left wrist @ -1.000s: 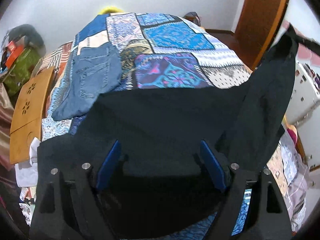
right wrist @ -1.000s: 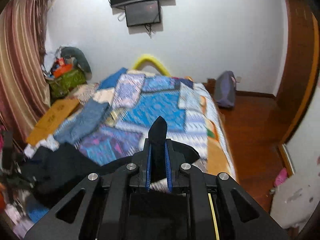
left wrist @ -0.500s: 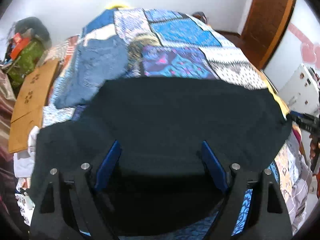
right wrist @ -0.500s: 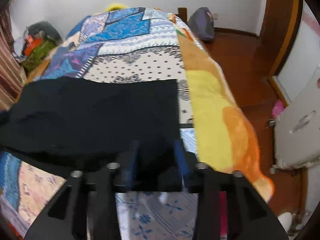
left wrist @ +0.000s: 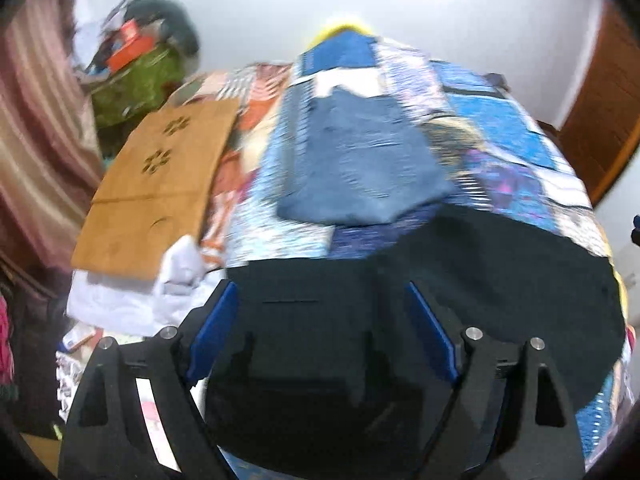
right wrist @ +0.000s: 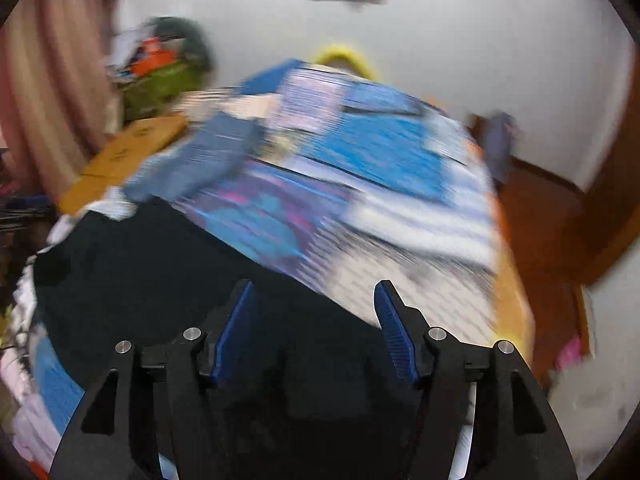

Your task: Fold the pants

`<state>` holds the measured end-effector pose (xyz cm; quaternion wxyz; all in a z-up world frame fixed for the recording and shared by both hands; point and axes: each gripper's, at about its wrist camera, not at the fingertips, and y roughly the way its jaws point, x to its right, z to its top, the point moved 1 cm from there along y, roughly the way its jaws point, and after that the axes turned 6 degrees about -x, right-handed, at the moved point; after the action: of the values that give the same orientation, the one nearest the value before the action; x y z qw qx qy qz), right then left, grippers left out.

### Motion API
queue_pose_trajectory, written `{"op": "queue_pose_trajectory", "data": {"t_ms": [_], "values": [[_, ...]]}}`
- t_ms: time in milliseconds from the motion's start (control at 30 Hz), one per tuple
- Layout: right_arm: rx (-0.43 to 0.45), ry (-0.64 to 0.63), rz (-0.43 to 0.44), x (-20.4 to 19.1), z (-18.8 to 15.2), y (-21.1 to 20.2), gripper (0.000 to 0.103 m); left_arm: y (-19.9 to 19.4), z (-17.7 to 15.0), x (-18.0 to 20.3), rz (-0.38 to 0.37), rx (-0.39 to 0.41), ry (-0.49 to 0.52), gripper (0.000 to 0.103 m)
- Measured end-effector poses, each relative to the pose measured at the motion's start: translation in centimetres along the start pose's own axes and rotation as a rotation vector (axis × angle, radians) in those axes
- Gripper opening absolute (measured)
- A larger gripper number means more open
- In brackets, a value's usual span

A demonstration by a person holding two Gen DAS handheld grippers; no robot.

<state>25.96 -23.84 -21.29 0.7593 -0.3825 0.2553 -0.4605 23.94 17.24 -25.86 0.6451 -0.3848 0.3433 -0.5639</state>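
Black pants (left wrist: 500,264) lie spread flat across the near edge of the patchwork bed cover (left wrist: 500,128); they also show in the right wrist view (right wrist: 152,276). My left gripper (left wrist: 322,300) is open and empty above the pants' left part. My right gripper (right wrist: 314,296) is open and empty above the pants' right edge. Both views are blurred by motion.
Folded blue jeans (left wrist: 360,164) lie on the bed behind the black pants, also in the right wrist view (right wrist: 200,160). A wooden board (left wrist: 160,184) and white cloth (left wrist: 160,292) sit at the left. A wooden door (left wrist: 604,112) stands at the right.
My right gripper let go of the black pants and opened; the raised pant end now lies flat on the bed. Both grippers have swung toward the left.
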Motion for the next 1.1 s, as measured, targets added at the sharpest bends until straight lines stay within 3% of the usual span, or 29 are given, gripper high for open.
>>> {"op": "queue_pose_trajectory", "data": {"t_ms": [167,333,433,467,533,600,633,733,833,867,900,933,1033,1100], "values": [[-0.023,-0.122,0.188,-7.7,5.0,5.5,0.059,4.1,0.2,-5.5,-0.038,-0.085,-0.087,0.085],[-0.114,-0.210,0.299,-13.2,7.9,11.9,0.058,8.5,-0.6,-6.7,-0.041,-0.175,-0.079,0.084],[-0.185,-0.234,0.353,-15.2,8.9,15.1,0.056,10.5,-1.1,-6.4,-0.088,-0.230,-0.069,0.075],[-0.205,-0.232,0.367,-15.5,9.2,15.7,0.053,10.8,-1.1,-6.4,-0.108,-0.229,-0.072,0.070],[-0.267,-0.226,0.423,-16.4,9.4,17.3,0.036,10.8,-1.2,-6.2,-0.150,-0.213,-0.073,0.061],[-0.319,-0.233,0.456,-17.2,9.1,18.2,0.029,10.6,-1.3,-6.0,-0.195,-0.199,-0.076,0.045],[-0.336,-0.244,0.454,-17.6,8.8,18.4,0.029,10.6,-1.4,-5.9,-0.202,-0.194,-0.083,0.044],[-0.357,-0.288,0.429,-18.4,8.6,18.6,0.028,9.9,-1.7,-5.6,-0.181,-0.162,-0.061,0.038],[-0.367,-0.244,0.427,-18.5,8.7,19.1,0.027,9.5,-1.6,-5.1,-0.163,-0.139,-0.049,0.023],[-0.369,-0.217,0.434,-18.1,9.1,19.1,0.023,9.4,-1.6,-5.1,-0.140,-0.133,-0.046,0.021],[-0.372,-0.194,0.436,-18.1,9.5,19.3,0.011,9.4,-1.7,-5.0,-0.109,-0.124,-0.039,0.020],[-0.375,-0.175,0.439,-17.9,9.8,19.7,0.006,9.3,-1.8,-4.6,-0.056,-0.109,-0.017,0.019],[-0.359,-0.140,0.434,-18.0,10.4,20.5,0.004,9.4,-2.3,-4.0,0.041,-0.092,0.020,0.017],[-0.302,-0.136,0.414,-18.0,10.8,20.1,0.003,9.4,-2.5,-4.3,0.066,-0.091,0.018,0.017]]}}
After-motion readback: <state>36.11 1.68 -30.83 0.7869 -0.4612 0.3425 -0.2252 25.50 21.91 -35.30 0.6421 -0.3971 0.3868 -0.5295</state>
